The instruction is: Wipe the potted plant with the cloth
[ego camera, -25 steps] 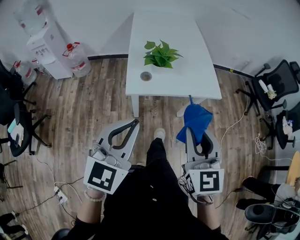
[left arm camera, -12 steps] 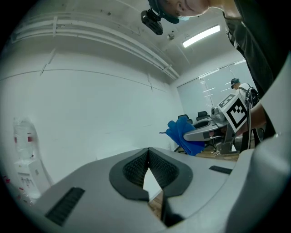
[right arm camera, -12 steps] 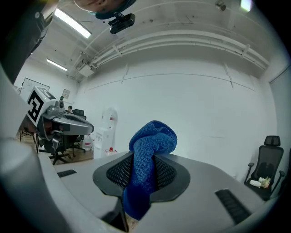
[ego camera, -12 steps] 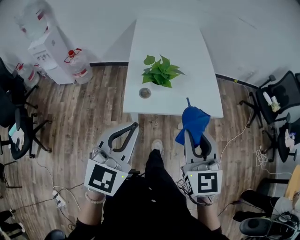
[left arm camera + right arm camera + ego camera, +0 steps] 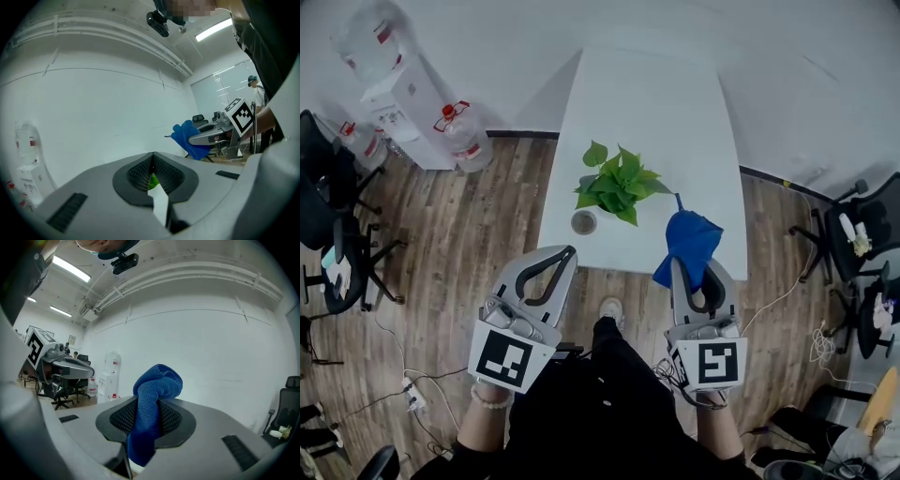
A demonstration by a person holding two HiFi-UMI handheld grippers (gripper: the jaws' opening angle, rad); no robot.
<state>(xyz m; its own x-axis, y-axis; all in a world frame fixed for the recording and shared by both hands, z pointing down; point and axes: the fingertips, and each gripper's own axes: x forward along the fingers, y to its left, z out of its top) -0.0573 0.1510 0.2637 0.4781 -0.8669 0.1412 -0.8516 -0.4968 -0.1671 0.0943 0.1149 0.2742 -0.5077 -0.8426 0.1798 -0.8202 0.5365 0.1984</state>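
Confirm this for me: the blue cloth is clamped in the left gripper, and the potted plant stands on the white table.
Wrong on the gripper. The blue cloth is clamped in the right gripper, not the left, as the right gripper view shows. The left gripper is shut with nothing in it. The potted plant does stand on the white table.

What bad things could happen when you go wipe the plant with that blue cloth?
The potted plant stands toward the near edge of the table, so a hard wipe might push or tip it. The cloth bunches loosely out of the right tongs and could snag leaves. The left tongs are shut and empty, so nothing steadies the pot.
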